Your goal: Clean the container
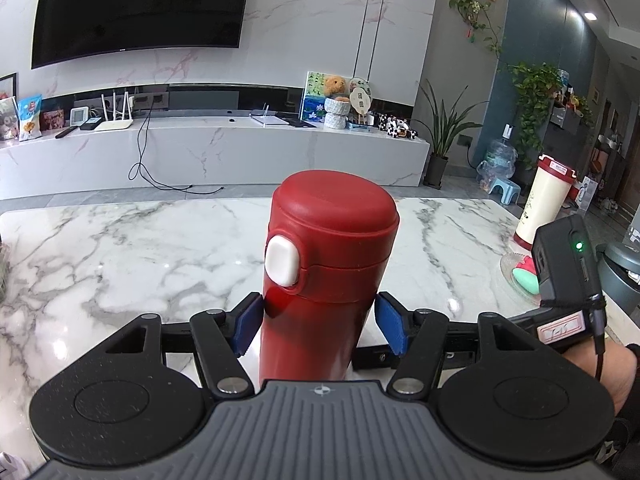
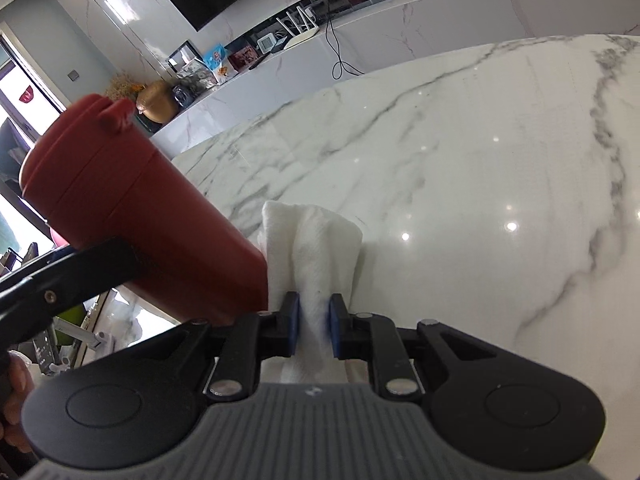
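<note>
A red flask (image 1: 328,240) with a white push button stands between the blue pads of my left gripper (image 1: 318,326), which is shut on its body. The right wrist view has the same flask (image 2: 140,208) leaning across the left side, with the left gripper's black arm crossing it. My right gripper (image 2: 314,328) is shut on a folded white paper towel (image 2: 316,248). The towel's left edge touches the flask's lower side. The right gripper's black body (image 1: 568,272) shows at the right edge of the left wrist view.
Everything sits over a white marble table (image 2: 480,160). At its right end are a cream tumbler with a red lid (image 1: 548,200), a glass dish (image 1: 510,270) holding pink and green items, and a grey bin (image 1: 620,276).
</note>
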### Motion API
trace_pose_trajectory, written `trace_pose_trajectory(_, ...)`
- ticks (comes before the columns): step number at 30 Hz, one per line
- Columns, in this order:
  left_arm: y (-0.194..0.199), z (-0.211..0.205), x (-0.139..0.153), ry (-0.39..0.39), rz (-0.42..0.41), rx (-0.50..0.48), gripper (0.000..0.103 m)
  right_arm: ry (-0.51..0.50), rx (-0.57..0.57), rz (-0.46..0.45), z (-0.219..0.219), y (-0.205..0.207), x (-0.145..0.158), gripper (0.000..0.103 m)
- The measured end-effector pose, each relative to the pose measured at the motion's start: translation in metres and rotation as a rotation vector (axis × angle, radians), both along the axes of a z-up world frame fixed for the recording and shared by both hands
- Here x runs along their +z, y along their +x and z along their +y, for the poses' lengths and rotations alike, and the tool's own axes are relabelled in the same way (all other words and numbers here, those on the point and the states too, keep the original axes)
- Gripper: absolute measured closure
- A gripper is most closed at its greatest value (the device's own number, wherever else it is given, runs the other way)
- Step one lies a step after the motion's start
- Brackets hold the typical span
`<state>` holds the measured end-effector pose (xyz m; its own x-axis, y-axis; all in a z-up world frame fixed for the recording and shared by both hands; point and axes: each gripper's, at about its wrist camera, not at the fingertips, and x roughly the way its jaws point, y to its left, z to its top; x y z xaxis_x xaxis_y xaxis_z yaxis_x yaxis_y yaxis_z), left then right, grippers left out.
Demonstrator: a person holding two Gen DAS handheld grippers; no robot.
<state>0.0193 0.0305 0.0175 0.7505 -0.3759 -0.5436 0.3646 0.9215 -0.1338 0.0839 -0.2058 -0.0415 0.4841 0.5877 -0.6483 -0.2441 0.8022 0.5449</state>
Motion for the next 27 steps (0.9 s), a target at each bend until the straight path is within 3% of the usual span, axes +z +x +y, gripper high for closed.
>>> trace_pose_trajectory(6, -0.004, -0.003, -0.002, -0.018, 0.001, 0.049, 0.041, -0.006, 0.001, 0.003, 0.002, 0.002, -0.001, 0.085)
trace_pose_trajectory(11, -0.011, -0.011, -0.007, -0.068, 0.018, 0.138, 0.029, -0.007, 0.001, 0.004, 0.003, 0.003, -0.001, 0.085)
trace_pose_trajectory(24, -0.022, -0.026, -0.003, -0.059, -0.037, 0.304, 0.029, -0.011, 0.003, 0.004, 0.004, 0.004, -0.004, 0.084)
trace_pose_trajectory(27, -0.022, -0.027, -0.001, -0.053, -0.046, 0.317, 0.039, -0.011, 0.003, 0.004, 0.004, 0.005, -0.004, 0.085)
